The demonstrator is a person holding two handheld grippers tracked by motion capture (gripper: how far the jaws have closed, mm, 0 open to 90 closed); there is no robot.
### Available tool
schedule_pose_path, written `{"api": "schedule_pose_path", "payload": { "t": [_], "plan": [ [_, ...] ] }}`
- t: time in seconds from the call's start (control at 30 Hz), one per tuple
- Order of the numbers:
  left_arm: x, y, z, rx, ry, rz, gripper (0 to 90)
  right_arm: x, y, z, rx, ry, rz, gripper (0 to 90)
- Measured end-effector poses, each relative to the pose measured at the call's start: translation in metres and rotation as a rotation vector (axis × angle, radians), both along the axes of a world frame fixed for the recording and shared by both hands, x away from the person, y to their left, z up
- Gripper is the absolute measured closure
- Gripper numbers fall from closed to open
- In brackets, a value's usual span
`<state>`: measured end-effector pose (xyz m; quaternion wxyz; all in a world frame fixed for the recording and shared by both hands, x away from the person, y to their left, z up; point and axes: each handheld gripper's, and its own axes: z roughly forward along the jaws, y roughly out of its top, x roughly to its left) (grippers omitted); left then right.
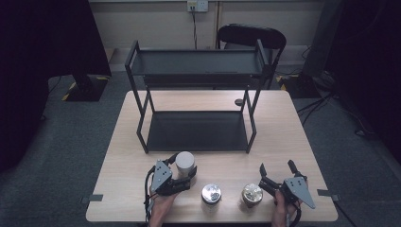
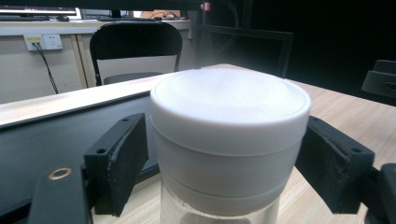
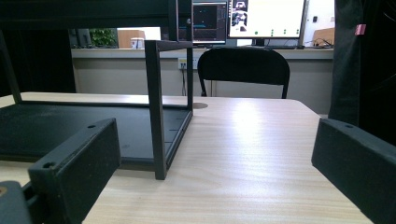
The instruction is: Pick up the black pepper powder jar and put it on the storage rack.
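A jar with a white lid (image 1: 185, 161) stands on the wooden table (image 1: 283, 127) near its front left. My left gripper (image 1: 183, 165) is shut on it; in the left gripper view the jar (image 2: 229, 121) fills the space between the two black pads (image 2: 123, 158), which press on its sides just under the lid. A silver-lidded jar (image 1: 211, 193) and a gold-lidded jar (image 1: 251, 193) stand at the front edge. My right gripper (image 1: 276, 166) is open just right of the gold-lidded jar, with nothing between its jaws (image 3: 215, 154).
A black two-tier rack (image 1: 196, 130) stands mid-table, with both shelves bare. Its front corner post (image 3: 159, 116) rises ahead of the right gripper. A small dark disc (image 1: 239, 101) lies by the rack's back right leg. A black chair (image 1: 250, 35) stands behind the table.
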<state>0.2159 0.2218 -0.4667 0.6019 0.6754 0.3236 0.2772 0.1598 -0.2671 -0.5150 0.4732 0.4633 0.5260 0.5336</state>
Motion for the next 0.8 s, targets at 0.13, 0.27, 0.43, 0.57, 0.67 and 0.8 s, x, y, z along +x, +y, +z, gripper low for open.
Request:
{"api": "schedule_pose_path", "payload": {
  "t": [0.13,0.27,0.43,0.57,0.67,0.8],
  "plan": [
    [0.0006,-0.0002,-0.0012,0.008,0.004,-0.002,24.1,0.0000,0.0000,0.0000,0.000,0.000,0.000,0.0],
    [0.0011,0.0000,-0.0019,0.016,0.003,-0.010,29.2,0.0000,0.0001,0.0000,0.000,0.000,0.000,0.0],
    [0.0011,-0.0005,-0.0025,0.023,-0.003,-0.010,33.7,0.0000,0.0001,0.0000,0.000,0.000,0.000,0.0],
    [0.0004,-0.0010,-0.0022,0.024,-0.004,-0.007,34.1,0.0000,0.0000,0.0000,0.000,0.000,0.000,0.0],
    [-0.0002,-0.0013,-0.0020,0.024,-0.004,-0.005,34.3,0.0000,0.0000,0.0000,0.000,0.000,0.000,0.0],
    [-0.0010,-0.0023,-0.0013,0.028,-0.005,-0.003,34.3,0.0000,0.0001,0.0000,0.000,0.000,-0.001,0.0]
  ]
}}
